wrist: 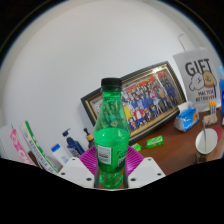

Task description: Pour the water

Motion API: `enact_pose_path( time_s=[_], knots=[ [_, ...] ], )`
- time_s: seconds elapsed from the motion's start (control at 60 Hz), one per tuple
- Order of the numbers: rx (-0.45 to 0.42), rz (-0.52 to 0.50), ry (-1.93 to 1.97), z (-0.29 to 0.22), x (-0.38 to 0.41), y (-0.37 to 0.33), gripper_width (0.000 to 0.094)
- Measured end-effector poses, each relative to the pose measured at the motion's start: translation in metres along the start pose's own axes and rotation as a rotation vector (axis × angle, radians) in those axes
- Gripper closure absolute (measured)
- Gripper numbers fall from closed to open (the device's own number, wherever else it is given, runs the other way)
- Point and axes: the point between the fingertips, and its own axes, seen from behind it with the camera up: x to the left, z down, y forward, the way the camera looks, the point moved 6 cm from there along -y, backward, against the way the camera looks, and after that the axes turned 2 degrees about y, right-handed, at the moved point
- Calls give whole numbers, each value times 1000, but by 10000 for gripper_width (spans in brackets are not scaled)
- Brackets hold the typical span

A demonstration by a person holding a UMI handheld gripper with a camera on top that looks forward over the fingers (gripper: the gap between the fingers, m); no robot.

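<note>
A green plastic bottle [111, 135] with a black cap and a white label stands upright between my fingers. My gripper [111, 168] is shut on the bottle's lower body, with the purple pads [91, 160] pressing on both sides. The bottle is held up above a brown desk [170, 150]. Its base is hidden below the fingers.
A gold-framed group photo [140, 100] leans on the white wall behind the bottle. A white "GIFT" sign [197, 78] stands to the right, with a small round mirror [205, 143] and a blue box [186, 121]. Small bottles and packets [62, 150] stand at the left.
</note>
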Motion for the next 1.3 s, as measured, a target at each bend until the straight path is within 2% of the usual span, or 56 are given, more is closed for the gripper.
enact_pose_path(
  time_s=[0.25, 0.5, 0.65, 0.883, 1.067, 1.183, 1.3],
  knots=[
    [-62, -201, 881, -68, -23, -28, 612],
    [-125, -329, 1540, -65, -86, -41, 612],
    [-123, -328, 1684, -53, -102, -44, 612],
    [-39, -313, 1644, -52, -95, -47, 612],
    [55, -233, 1290, -73, -85, -55, 611],
    [52, -187, 970, -109, -92, -64, 611],
    [8, -110, 600, -158, -118, -81, 611]
  ],
)
